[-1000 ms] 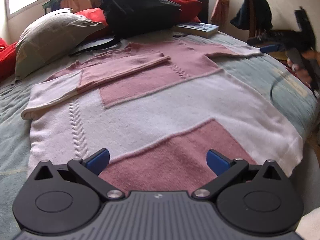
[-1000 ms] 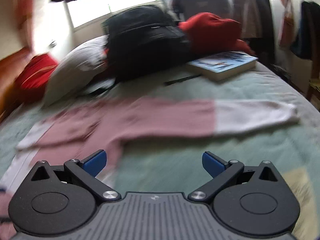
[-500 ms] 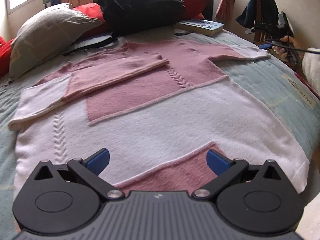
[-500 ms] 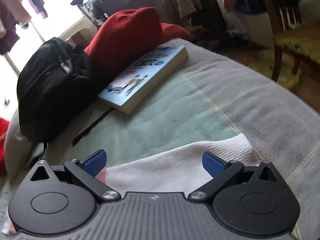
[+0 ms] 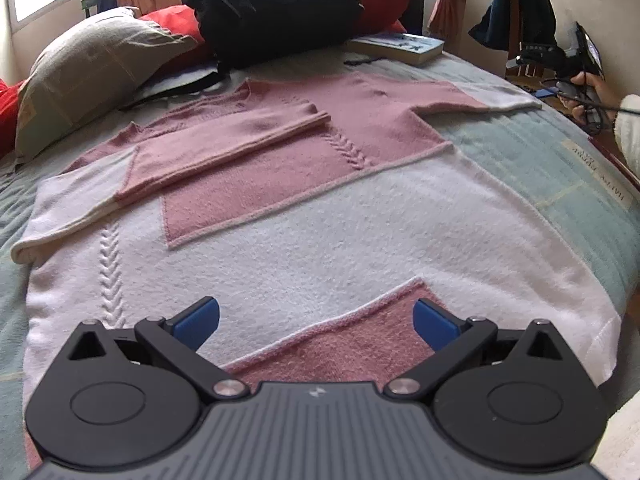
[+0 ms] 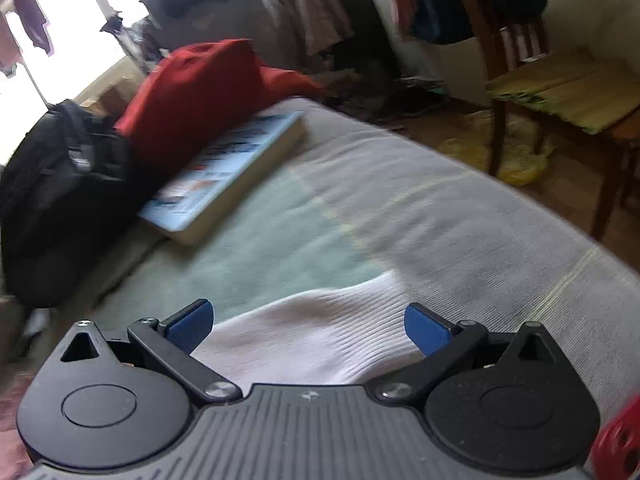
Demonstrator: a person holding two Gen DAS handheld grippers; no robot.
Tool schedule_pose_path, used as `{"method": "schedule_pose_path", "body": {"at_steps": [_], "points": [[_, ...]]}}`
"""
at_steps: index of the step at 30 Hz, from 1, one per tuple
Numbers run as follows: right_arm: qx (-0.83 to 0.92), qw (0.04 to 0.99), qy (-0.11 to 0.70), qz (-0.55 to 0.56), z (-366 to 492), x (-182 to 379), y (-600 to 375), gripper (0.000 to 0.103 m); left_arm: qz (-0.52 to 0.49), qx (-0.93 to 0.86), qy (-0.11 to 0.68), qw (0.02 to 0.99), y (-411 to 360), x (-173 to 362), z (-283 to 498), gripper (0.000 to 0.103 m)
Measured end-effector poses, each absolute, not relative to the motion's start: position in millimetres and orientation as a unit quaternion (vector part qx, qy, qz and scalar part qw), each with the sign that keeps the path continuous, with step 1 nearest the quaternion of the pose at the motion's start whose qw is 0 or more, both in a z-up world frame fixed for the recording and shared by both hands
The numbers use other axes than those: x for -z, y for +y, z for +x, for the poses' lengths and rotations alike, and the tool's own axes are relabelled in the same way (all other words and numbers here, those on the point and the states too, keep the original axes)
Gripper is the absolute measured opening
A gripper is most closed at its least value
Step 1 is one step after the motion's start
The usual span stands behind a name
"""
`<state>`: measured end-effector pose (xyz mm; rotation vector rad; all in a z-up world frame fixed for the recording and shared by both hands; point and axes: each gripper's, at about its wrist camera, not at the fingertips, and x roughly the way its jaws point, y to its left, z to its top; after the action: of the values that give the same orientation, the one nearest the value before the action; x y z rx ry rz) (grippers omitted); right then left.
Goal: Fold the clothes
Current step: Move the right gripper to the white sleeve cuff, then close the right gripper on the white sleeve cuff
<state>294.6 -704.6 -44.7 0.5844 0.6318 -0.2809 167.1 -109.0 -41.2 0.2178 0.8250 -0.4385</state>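
A pink and white knit sweater lies flat on the bed. Its left sleeve is folded across the chest; its right sleeve stretches out to the right. My left gripper hovers open above the hem, holding nothing. In the right wrist view, my right gripper is open, its blue fingers on either side of the white cuff of the outstretched sleeve. From the left wrist view, the right gripper shows at the far right in a hand.
A black backpack, a grey pillow, red cushions and a book crowd the head of the bed. A wooden chair stands beyond the bed's right edge. The green quilt is bare around the cuff.
My right gripper has moved along the outstretched sleeve to its white cuff, which now lies between the open fingers. The left gripper has drifted slightly over the hem.
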Motion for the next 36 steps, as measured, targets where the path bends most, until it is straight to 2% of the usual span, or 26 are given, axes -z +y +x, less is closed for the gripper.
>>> {"method": "schedule_pose_path", "body": {"at_steps": [7,13,20,27,36], "points": [[0.059,0.901,0.315,0.292,274.1,37.3,-651.8,0.103,0.114,0.227,0.383,0.888,-106.5,32.3,150.5,0.102],[0.044,0.885,0.318,0.337,263.0,64.5,-641.9,0.103,0.116,0.221,0.381,0.89,-103.4,30.9,147.8,0.102],[0.04,0.88,0.256,0.397,267.3,90.0,-663.8,0.103,0.114,0.213,0.384,0.891,-108.7,33.8,157.9,0.102],[0.049,0.903,0.225,0.363,291.1,95.9,-661.9,0.103,0.12,0.212,0.389,0.888,-120.4,39.6,169.3,0.102],[0.062,0.911,0.226,0.339,303.3,94.3,-648.2,0.103,0.125,0.219,0.391,0.885,-126.8,45.4,172.3,0.102]]}}
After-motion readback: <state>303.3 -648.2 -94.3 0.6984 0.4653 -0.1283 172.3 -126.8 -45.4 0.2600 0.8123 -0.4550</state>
